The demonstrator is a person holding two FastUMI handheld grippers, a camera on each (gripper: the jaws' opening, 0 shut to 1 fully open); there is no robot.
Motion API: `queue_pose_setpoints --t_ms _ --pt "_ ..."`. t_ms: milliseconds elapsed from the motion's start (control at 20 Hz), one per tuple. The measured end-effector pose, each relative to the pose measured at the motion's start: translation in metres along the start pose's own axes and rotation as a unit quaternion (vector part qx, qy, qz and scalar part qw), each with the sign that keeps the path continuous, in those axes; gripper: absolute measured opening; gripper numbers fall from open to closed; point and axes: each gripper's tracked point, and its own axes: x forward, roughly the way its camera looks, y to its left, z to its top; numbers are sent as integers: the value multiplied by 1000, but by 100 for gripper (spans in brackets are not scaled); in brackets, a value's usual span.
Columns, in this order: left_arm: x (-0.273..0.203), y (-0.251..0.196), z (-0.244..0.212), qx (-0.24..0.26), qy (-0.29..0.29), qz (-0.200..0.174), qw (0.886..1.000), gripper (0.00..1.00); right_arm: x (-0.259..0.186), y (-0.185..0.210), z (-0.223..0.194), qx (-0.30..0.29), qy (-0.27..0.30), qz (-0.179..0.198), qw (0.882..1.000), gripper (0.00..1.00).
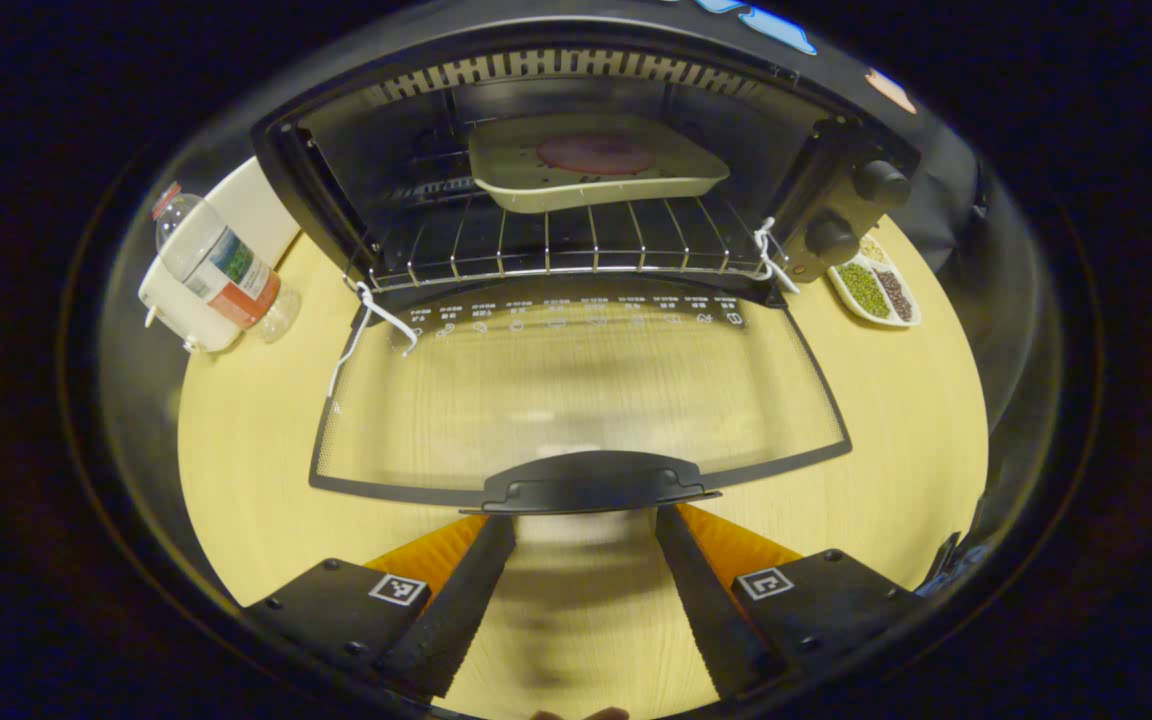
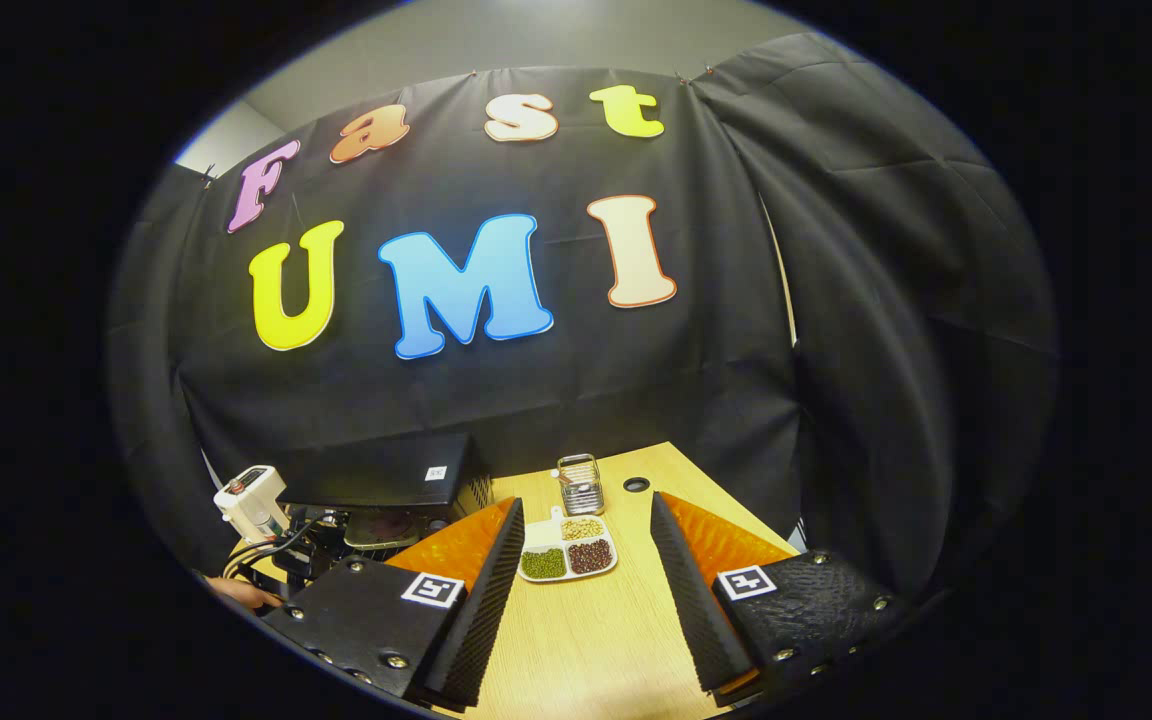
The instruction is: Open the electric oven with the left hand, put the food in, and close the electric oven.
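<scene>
On oven rack [image 1: 556, 250], food tray [image 1: 591, 165] lies crosswise; door [image 1: 576, 400] down; both tongs released.

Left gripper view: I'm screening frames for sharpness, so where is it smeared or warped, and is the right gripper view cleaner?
Left gripper view: oven door glass is smeared near its handle, the table between the fingers is blurred, and fisheye bows the rack. Right gripper view: sharp on the bean dish, edges curved.
</scene>
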Motion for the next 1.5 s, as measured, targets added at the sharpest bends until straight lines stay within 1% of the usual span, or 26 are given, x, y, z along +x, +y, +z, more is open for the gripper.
queue_pose_setpoints --t_ms 50,100,300,450,550,600,700,750,800,950,1050,1100,1150,1200,1300,1350,1400,1450,1500 --pt "-5 -1 2 -1 -8 -1 1000 93 -2 0 0 1 -1 0 1000 78" --pt "-11 -1 3 -2 -17 -2 1000 100 -3 -1 -2 2 0 -1 1000 78" --pt "-38 -4 14 -7 -56 -6 998 100 -3 6 -5 6 4 7 1000 78" --pt "-54 -7 28 -5 -81 -9 997 100 -1 17 0 7 0 22 1000 78" --pt "-64 -7 38 0 -100 -6 995 94 -2 18 5 5 -9 27 1000 77" --pt "-67 -8 45 1 -108 -5 994 97 -2 20 4 6 -9 30 1000 77" --pt "-76 -12 58 -3 -122 -9 993 97 1 24 1 6 -3 32 999 78" --pt "-79 -14 64 -4 -127 -11 992 100 3 25 0 5 -2 31 1000 78" --pt "-80 -14 74 -3 -135 -12 991 97 2 24 0 5 -1 30 1000 78" --pt "-89 -12 83 0 -154 -15 988 97 3 24 0 7 -1 26 1000 77" --pt "-107 -13 88 1 -181 -22 983 97 4 28 1 3 -2 27 1000 78" --pt "-122 -15 92 2 -205 -25 979 100 5 31 2 -2 -3 28 1000 78" --pt "-139 -16 98 5 -233 -28 972 97 5 36 6 -8 -7 32 999 78" --pt "-159 -17 103 9 -265 -30 964 100 4 41 12 -13 -13 35 999 78" --pt "-211 -17 110 14 -340 -38 940 97 2 57 26 -16 -28 48 998 78" --pt "-240 -15 113 13 -379 -35 925 100 2 68 36 -15 -37 57 998 77" --pt "-275 -11 118 6 -426 -24 904 97 0 79 45 -14 -43 68 997 77" --pt "-310 -8 117 0 -468 -22 884 97 -2 92 55 -12 -50 81 995 77" --pt "-343 -6 111 -4 -505 -20 863 100 -6 103 65 -12 -57 91 994 78"
